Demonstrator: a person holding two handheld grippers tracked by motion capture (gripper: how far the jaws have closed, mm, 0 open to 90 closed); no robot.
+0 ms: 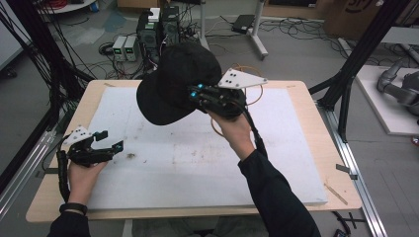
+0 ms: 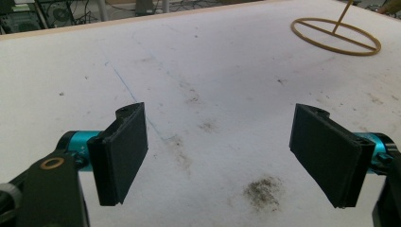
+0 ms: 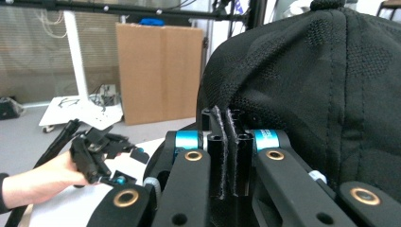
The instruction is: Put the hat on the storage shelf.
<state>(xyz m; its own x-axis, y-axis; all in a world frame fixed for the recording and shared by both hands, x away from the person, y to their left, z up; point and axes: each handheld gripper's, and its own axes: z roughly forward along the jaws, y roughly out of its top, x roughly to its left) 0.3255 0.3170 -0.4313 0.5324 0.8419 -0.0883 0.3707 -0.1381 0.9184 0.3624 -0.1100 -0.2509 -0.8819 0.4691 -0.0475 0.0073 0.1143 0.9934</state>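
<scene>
**Inspector:** Your left gripper [image 1: 109,140] sits low at the near left over the white foam board [image 1: 276,163], jaws spread wide with nothing between them. Stains mark the board below.

**Operator:** And my right?

**Inspector:** Your right gripper [image 3: 226,142] is raised mid-table, jaws pressed together, pinching the edge of the black baseball cap [image 1: 175,81]. The cap hangs clear above the board. Farther right, a thin wooden ring stand [image 2: 335,37] rests on the board.
</scene>
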